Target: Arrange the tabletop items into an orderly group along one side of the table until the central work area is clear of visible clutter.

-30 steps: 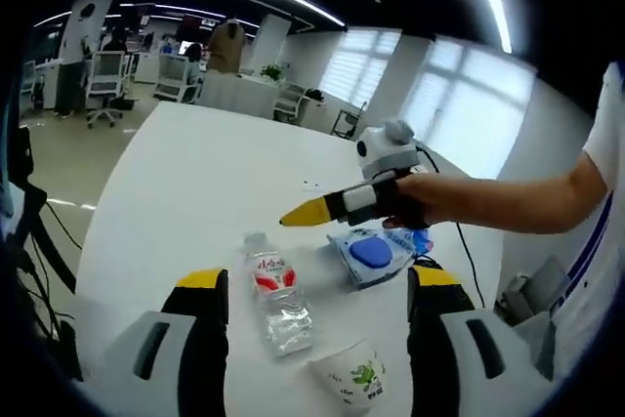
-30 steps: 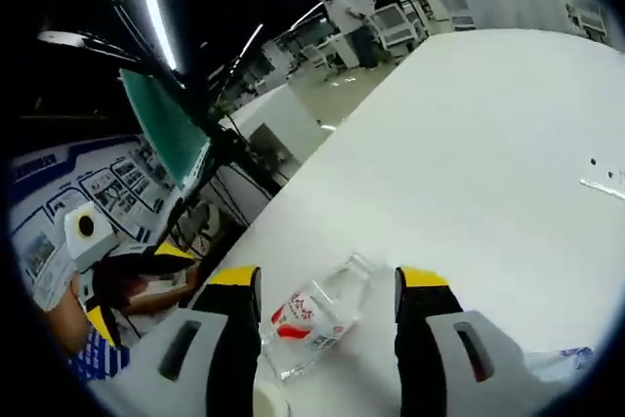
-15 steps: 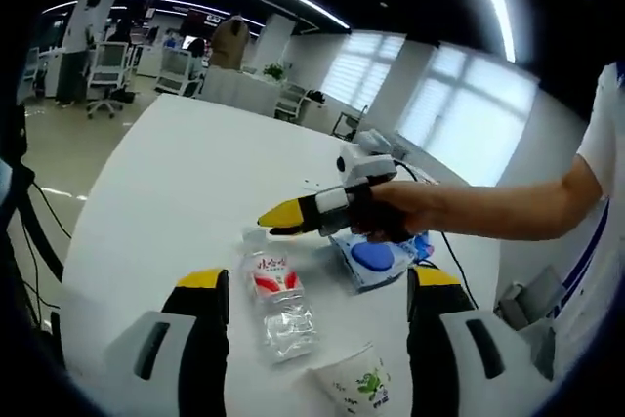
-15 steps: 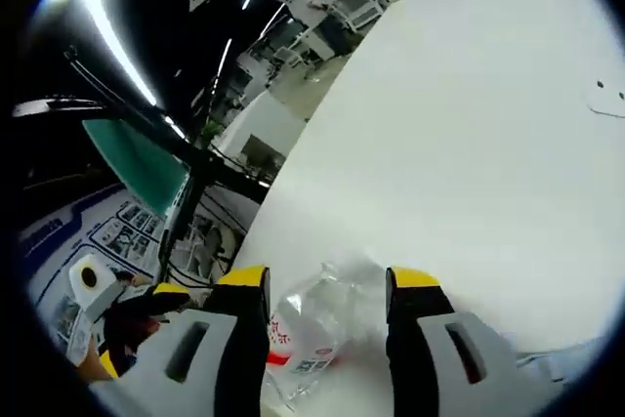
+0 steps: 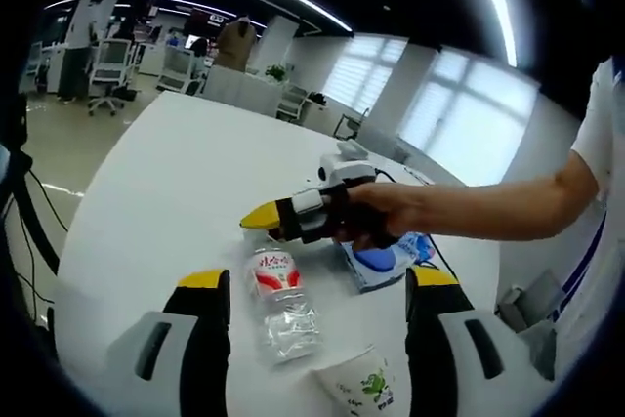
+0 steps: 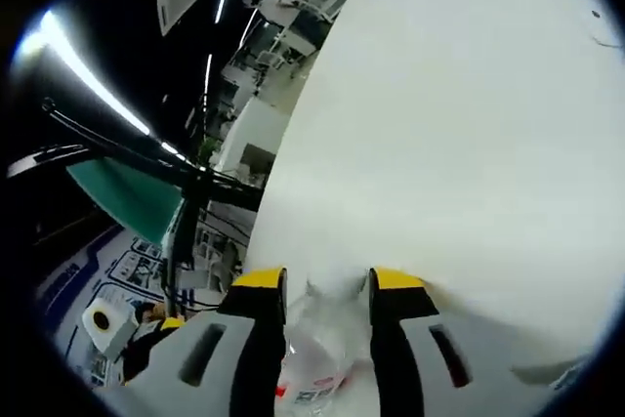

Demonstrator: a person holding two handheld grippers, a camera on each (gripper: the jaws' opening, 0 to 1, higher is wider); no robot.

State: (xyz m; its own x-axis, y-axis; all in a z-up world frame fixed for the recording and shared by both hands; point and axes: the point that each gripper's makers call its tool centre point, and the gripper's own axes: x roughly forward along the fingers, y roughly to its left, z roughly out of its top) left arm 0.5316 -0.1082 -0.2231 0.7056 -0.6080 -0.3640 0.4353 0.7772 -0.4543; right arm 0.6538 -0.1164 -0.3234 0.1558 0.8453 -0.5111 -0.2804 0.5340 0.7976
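A clear water bottle (image 5: 278,302) with a red label lies on the white table (image 5: 176,173), between the wide-apart jaws of my open left gripper (image 5: 317,285). A hand brings my right gripper (image 5: 262,218) in from the right, its yellow tips at the bottle's cap end. In the right gripper view the bottle (image 6: 317,363) sits between the jaws of my right gripper (image 6: 327,285), which press against both its sides. A white paper cup (image 5: 356,388) with a green print stands just in front of the bottle. A blue and white packet (image 5: 386,261) lies to the right, partly behind the hand.
A thin cable (image 5: 439,256) runs across the table behind the packet. Desks and office chairs (image 5: 107,70) stand beyond the table's far end. A green panel on a stand (image 6: 137,197) rises off the table's edge. Bare white table (image 6: 469,124) stretches ahead.
My right gripper has moved left and down onto the bottle's cap end, and its jaws have narrowed around the bottle. The left gripper has stayed open over the bottle.
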